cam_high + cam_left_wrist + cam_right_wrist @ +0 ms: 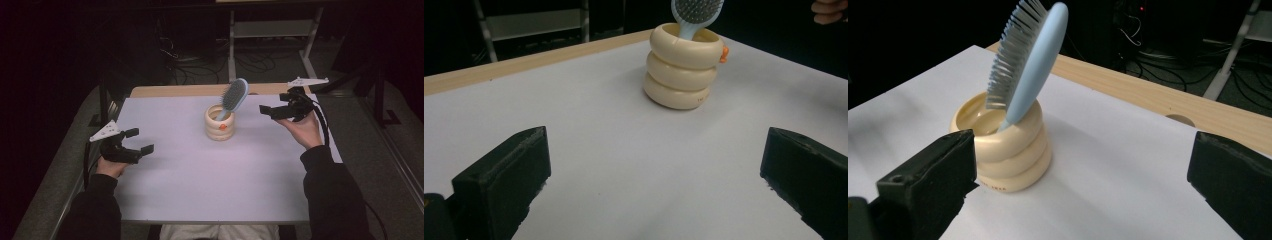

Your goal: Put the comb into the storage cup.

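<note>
Right hand-held gripper (267,110) wide open, empty, raised beside the hairbrush (234,96) leaning in the cream holder (220,122).

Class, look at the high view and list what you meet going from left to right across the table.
left gripper → cream ringed holder with the blue hairbrush standing in it → right gripper, held just right of the holder.
</note>
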Available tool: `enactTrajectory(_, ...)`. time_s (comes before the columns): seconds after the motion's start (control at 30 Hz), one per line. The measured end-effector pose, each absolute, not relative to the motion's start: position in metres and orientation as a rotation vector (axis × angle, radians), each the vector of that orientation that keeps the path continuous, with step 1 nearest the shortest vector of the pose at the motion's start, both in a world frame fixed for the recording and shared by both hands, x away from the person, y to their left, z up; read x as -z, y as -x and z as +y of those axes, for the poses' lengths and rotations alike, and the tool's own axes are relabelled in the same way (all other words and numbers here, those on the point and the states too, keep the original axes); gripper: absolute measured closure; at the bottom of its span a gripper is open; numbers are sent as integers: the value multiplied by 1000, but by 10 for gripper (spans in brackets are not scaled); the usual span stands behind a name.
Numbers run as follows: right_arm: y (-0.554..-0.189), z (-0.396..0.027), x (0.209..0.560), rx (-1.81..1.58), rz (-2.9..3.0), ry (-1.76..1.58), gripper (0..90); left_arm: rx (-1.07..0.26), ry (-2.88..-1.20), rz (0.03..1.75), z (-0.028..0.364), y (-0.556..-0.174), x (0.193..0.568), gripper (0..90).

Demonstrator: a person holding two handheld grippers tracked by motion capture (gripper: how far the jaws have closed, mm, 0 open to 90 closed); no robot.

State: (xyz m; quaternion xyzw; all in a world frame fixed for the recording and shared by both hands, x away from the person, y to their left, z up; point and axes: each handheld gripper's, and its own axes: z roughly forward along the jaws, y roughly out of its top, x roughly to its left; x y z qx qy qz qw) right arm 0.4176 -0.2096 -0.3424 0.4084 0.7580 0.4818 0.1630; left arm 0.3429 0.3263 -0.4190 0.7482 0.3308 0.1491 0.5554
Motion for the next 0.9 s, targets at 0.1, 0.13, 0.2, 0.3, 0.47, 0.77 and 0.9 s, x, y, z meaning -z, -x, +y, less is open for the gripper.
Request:
enactTrajectory(0.1,-413,-214,347,-1387,2163,-1171,0,-351,-1761,783,326,-342,419,0)
enactTrajectory(0.13,-412,-215,349,-1386,2161,-1170,0,-352,-1765,782,327,-342,419,0)
enactTrajectory(0.2,-409,-218,350,-1392,2162,-1168,0,-351,-1767,784,326,-342,420,0)
enactTrajectory(0.3,-404,-221,351,-1389,2160,-1157,0,-348,-1770,783,326,-343,420,0)
enactTrajectory(0.47,-397,-226,355,-1384,2164,-1148,0,-344,-1779,781,326,-342,420,0)
enactTrajectory(0.77,-385,-232,363,-1388,2163,-1148,0,-345,-1777,784,326,-342,421,0)
enactTrajectory(0.9,-380,-235,365,-1385,2162,-1143,0,-344,-1777,785,326,-342,421,0)
